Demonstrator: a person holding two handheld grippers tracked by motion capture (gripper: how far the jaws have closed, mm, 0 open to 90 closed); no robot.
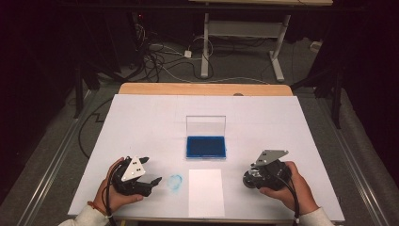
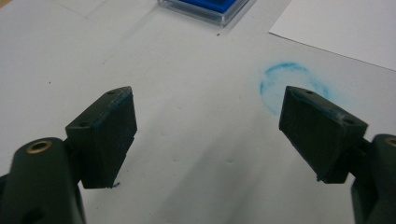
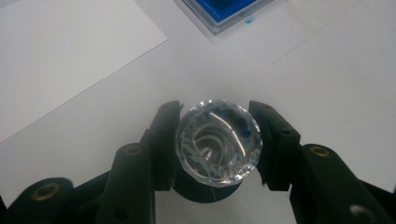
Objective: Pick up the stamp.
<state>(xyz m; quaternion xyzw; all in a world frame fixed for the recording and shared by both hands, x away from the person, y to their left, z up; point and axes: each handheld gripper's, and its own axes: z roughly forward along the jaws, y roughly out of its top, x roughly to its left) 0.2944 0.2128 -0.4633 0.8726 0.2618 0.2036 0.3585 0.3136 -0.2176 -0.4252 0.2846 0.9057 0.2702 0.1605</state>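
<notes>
While the right gripper (image 3: 215, 140) had its jaws pressed against both sides of a clear faceted stamp (image 3: 218, 140), standing on the white table cover (image 1: 141, 122) just right of the blank paper sheet (image 1: 206, 192), the left gripper (image 2: 208, 135) rested with its jaws spread wide and nothing between them, near a faint blue ring smudge (image 2: 292, 84) on the cover. A slip seemed the chief risk: the faceted knob was smooth and rounded, so it might have twisted or popped out of the pads on lifting, dropping an inked face onto the cover and leaving another stain like that ring. Whether the stamp's underside already carried ink could not be made out, as its dark base was hidden beneath the knob. An open blue ink pad (image 1: 206, 147) sat behind the sheet with its clear lid (image 1: 206, 125) upright at the back, and a careless approach from above might have knocked that lid. Room was otherwise generous: bare cover lay between stamp, pad and sheet, though the sheet's near edge lay close to the table's front edge, and the right hand (image 1: 287, 188) sat not far from the right border.
</notes>
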